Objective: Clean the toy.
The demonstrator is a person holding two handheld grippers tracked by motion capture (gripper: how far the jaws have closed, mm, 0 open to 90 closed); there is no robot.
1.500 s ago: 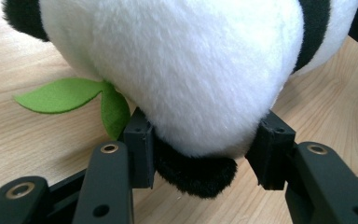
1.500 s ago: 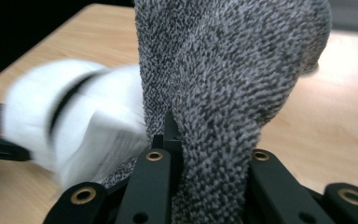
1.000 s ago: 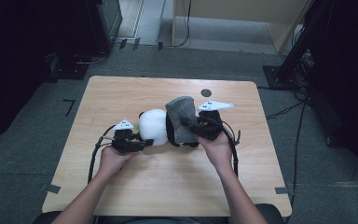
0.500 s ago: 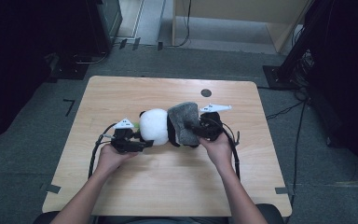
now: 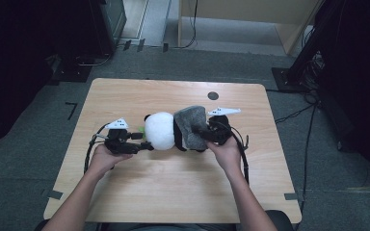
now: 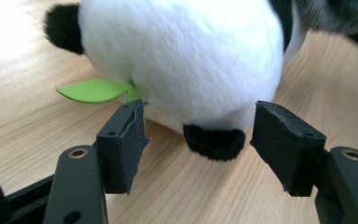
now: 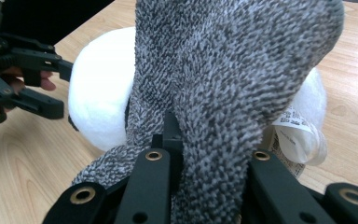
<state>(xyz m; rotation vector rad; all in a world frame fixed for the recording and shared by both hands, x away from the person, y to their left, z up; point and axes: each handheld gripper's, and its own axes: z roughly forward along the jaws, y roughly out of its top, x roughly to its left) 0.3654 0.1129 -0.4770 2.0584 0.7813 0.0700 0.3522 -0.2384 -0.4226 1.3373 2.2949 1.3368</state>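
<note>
On the left of the high view, the person's left hand (image 5: 107, 155) holds the left claw (image 5: 147, 143) low over the wooden surface (image 5: 125, 96), pointed toward the head of a plush panda (image 5: 160, 130) that lies on its side near the middle of the surface. The jaws of this claw have just been opening and now stand apart. In the left gripper view its two black pads (image 6: 126, 140) sit on either side of the panda's round white head (image 6: 186, 56) without pressing it; a black ear (image 6: 213, 142) lies on the wood between them, and a second black ear (image 6: 61, 29) shows at the upper left. A green felt leaf (image 6: 93, 89) lies flat on the surface, tucked under the head just beside the left pad.

Further right, a grey knitted sock (image 5: 192, 126) is draped over the panda's body. The right claw (image 5: 203, 134), held in the right hand (image 5: 226, 151), is clamped tight on this sock. In the right gripper view the speckled grey knit (image 7: 233, 84) rises from between the closed jaws and covers much of the white plush (image 7: 100, 88) behind it, with a white sewn-in label (image 7: 298, 135) hanging at the right. A small dark round mark (image 5: 213, 95) sits on the surface beyond the toy.
</note>
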